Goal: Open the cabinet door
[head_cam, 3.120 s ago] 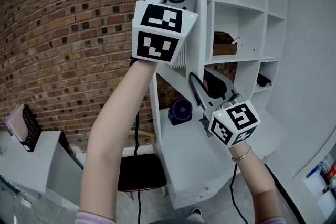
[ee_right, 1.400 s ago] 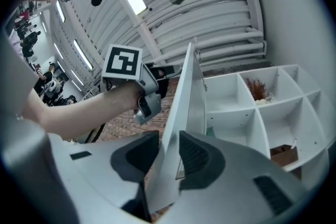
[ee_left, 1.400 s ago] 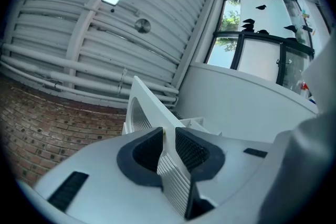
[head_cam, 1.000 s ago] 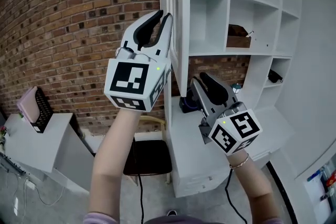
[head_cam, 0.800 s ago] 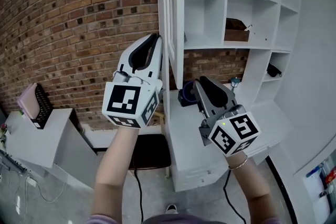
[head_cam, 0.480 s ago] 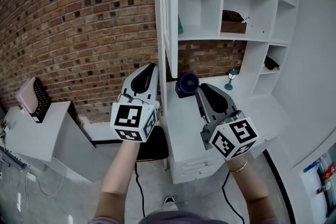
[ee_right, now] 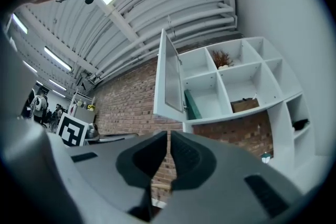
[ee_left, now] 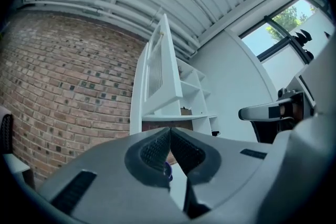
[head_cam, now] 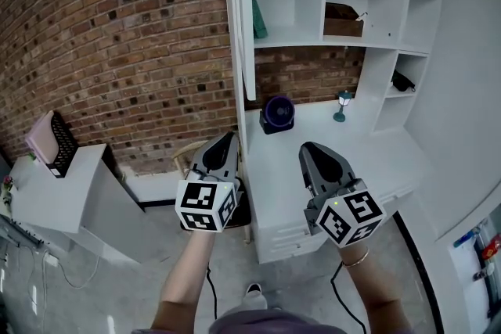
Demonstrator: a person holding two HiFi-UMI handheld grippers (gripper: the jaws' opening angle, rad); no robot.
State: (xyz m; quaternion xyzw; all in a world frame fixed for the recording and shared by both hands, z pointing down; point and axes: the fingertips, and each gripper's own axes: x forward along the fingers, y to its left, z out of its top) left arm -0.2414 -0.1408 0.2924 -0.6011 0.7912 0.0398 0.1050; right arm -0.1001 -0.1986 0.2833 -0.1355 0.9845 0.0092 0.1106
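Note:
The white cabinet door (head_cam: 241, 12) stands swung out, edge-on to me, above the desk; it also shows in the left gripper view as the door (ee_left: 157, 76) and in the right gripper view as the door (ee_right: 169, 81). My left gripper (head_cam: 225, 138) hangs well below the door's lower edge, apart from it. Its jaws are closing, tips meeting, nothing between them (ee_left: 169, 131). My right gripper (head_cam: 308, 149) is level with it over the desk front, jaws likewise closing on nothing (ee_right: 168, 134).
Open shelves hold a green book (head_cam: 257, 16) and a wooden box (head_cam: 343, 21). A dark round fan (head_cam: 278, 113) and a small lamp (head_cam: 341, 105) stand on the white desk (head_cam: 368, 160). A brick wall (head_cam: 117, 35) is at left, a chair (head_cam: 236, 213) below.
Both grippers have sunk from beside the door's edge to desk height, the left much further. Their jaws, apart a second ago, have come together.

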